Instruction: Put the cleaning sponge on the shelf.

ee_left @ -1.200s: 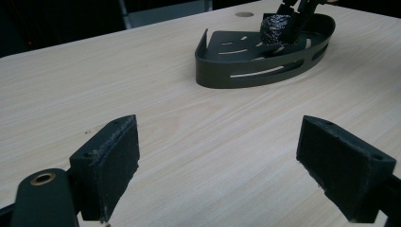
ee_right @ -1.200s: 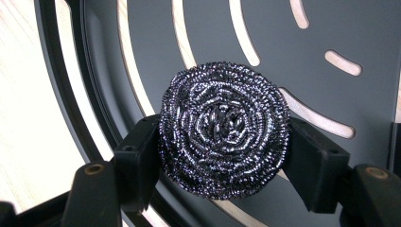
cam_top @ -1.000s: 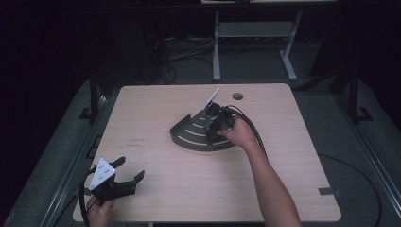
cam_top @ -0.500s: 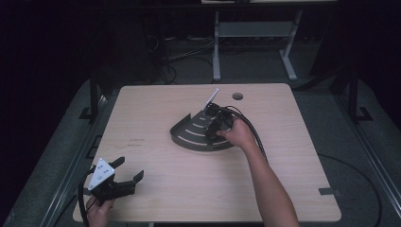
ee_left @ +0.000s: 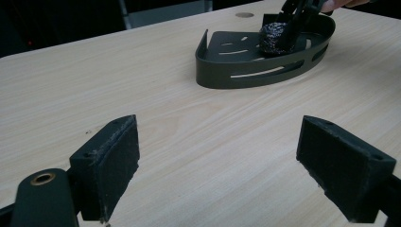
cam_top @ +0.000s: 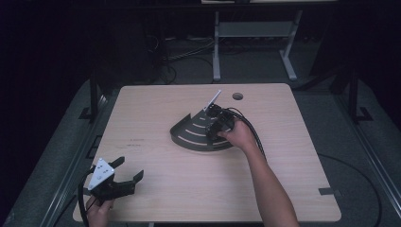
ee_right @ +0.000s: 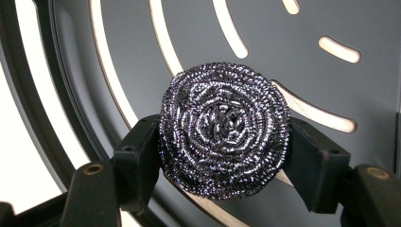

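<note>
A black quarter-round slotted tray (cam_top: 189, 135) lies on the wooden table, a little right of centre. My right gripper (cam_top: 215, 116) hangs over the tray's back corner, tilted down into it. In the right gripper view, that gripper (ee_right: 227, 158) is shut on a round steel wool scourer (ee_right: 223, 127), with the tray floor (ee_right: 302, 19) just behind it. The left gripper view shows the scourer (ee_left: 274, 35) inside the tray (ee_left: 246, 75), low over its floor. My left gripper (cam_top: 128, 169) rests near the front left corner of the table; its jaws (ee_left: 231, 156) are open with nothing between them.
A round cable hole (cam_top: 237, 96) sits in the table behind the tray. The right gripper's black cable (cam_top: 250, 130) runs along the person's forearm. A metal stand (cam_top: 250, 28) is on the floor beyond the table. Bare wood (cam_top: 156, 118) lies between the two grippers.
</note>
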Available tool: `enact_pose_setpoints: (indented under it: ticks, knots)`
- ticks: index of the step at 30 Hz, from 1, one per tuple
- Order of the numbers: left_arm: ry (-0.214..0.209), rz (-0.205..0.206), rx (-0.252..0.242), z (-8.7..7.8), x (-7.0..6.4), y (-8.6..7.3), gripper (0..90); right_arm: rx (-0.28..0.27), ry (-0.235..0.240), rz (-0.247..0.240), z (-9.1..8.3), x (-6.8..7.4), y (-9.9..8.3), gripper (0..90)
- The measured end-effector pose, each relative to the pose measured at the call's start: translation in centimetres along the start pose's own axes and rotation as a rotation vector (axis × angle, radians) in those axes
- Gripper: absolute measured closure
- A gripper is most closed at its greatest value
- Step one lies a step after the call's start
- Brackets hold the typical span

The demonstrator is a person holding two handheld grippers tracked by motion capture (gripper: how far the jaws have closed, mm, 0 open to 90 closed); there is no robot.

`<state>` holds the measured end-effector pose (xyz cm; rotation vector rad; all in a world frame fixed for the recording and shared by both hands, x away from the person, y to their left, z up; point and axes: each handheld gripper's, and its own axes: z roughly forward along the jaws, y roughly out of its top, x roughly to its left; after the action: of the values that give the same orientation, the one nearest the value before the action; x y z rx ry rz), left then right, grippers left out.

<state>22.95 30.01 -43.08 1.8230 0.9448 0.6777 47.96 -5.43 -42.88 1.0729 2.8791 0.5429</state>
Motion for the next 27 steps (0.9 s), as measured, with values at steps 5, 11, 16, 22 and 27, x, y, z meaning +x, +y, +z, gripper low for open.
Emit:
enact_pose_setpoints:
  ticks: [5, 11, 16, 22, 27]
  knots:
    - [0.0, -0.001, -0.001, -0.01, 0.03, -0.01, 13.3, 0.0, -0.002, 0.003, 0.05, -0.1, -0.02, 32.2]
    - [0.002, -0.005, -0.003, -0.06, 0.04, -0.01, 13.3, 0.001, -0.004, 0.009, -0.01, -0.06, 0.0, 32.1]
    - [0.001, -0.004, -0.002, -0.04, 0.05, -0.01, 13.2, -0.002, -0.007, 0.011, -0.11, -0.11, -0.03, 31.9]
    - [0.001, -0.005, -0.003, -0.04, 0.08, -0.02, 13.2, -0.003, -0.009, 0.015, -0.24, -0.25, -0.03, 31.9]
    - [0.003, -0.006, -0.005, -0.08, 0.08, -0.02, 13.3, -0.004, -0.012, 0.013, -0.19, -0.3, 0.04, 31.8]
